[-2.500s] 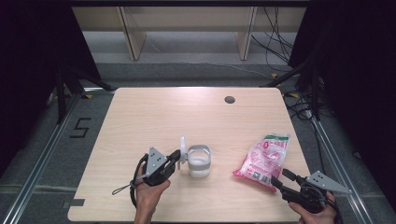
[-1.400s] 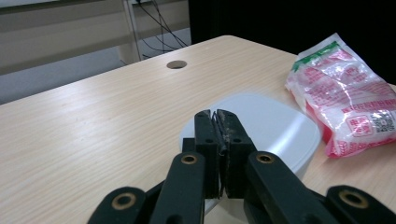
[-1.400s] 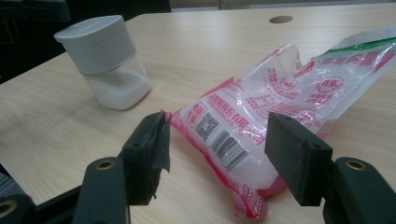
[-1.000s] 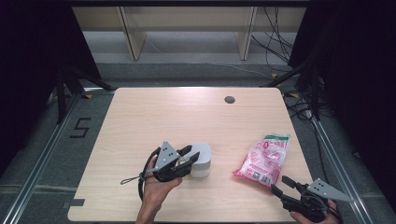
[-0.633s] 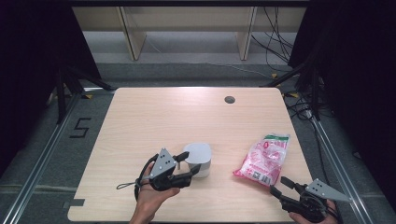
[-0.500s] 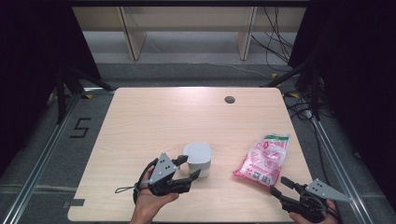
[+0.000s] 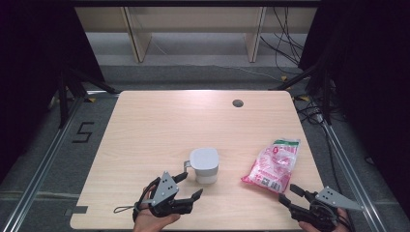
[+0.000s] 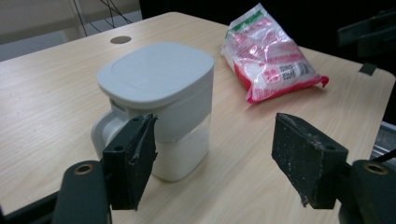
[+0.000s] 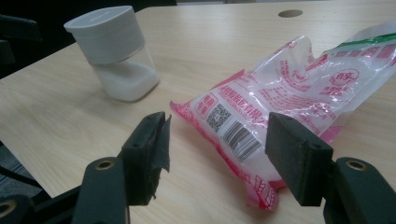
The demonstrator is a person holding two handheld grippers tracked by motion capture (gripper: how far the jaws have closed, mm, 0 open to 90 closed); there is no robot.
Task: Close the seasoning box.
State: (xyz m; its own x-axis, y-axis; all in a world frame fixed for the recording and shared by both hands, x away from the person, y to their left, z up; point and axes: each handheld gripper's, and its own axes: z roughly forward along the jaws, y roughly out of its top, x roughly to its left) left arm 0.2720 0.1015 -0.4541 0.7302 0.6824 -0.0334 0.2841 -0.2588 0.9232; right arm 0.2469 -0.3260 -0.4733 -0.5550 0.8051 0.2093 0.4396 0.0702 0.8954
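The jar (image 7: 204,165) stands near the counter's (image 7: 159,125) front edge, lid on, with the bag (image 7: 273,164) toward the right edge. The left gripper (image 7: 189,186), just before the jar, has just been opening its fingers; nothing is between them. The right gripper (image 7: 291,194), before the bag, gapes empty.

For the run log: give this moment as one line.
left gripper: open, jaws just opened, nothing between | canister: upright, lid shut | right gripper: open, by bag
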